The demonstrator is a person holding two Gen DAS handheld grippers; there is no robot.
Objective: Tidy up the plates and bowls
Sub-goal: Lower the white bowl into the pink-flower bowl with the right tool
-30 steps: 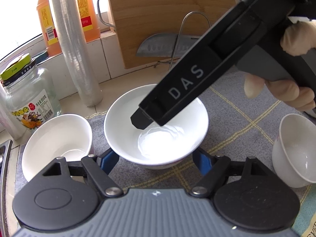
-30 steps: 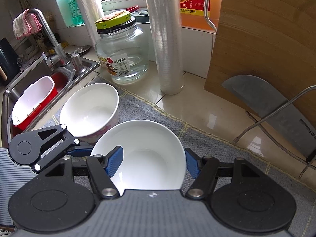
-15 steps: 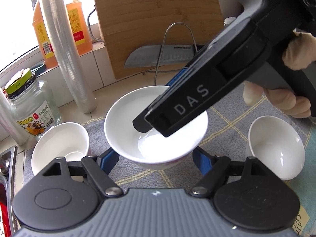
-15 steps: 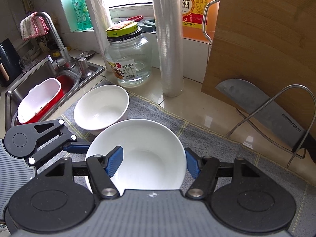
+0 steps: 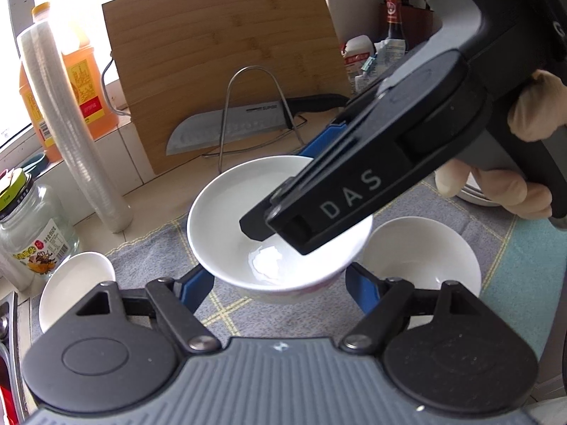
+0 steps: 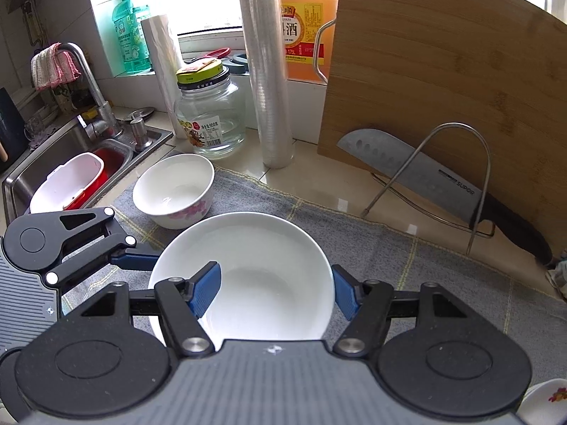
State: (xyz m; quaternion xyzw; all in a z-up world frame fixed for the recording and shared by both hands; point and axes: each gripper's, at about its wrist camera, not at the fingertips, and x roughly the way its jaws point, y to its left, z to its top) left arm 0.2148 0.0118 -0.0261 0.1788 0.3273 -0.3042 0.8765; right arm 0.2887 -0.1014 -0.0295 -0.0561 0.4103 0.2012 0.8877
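Note:
A large white bowl is held up above the grey cloth by both grippers. My left gripper has its blue fingers on the bowl's two sides. My right gripper spans the same bowl, one pad over the rim, one outside. The right gripper's body crosses over the bowl in the left wrist view. A second white bowl sits on the cloth to the right. A third bowl with a pink flower print sits to the left, near the sink; it also shows in the left wrist view.
A bamboo cutting board leans at the back with a cleaver in a wire stand. A glass jar, a plastic roll and an oil bottle stand by the window. A sink with a red tub lies left.
The large bowl has been lifted off the cloth and carried right, towards the second bowl. Both grippers rose with it; the flower bowl and jar fell back to the left.

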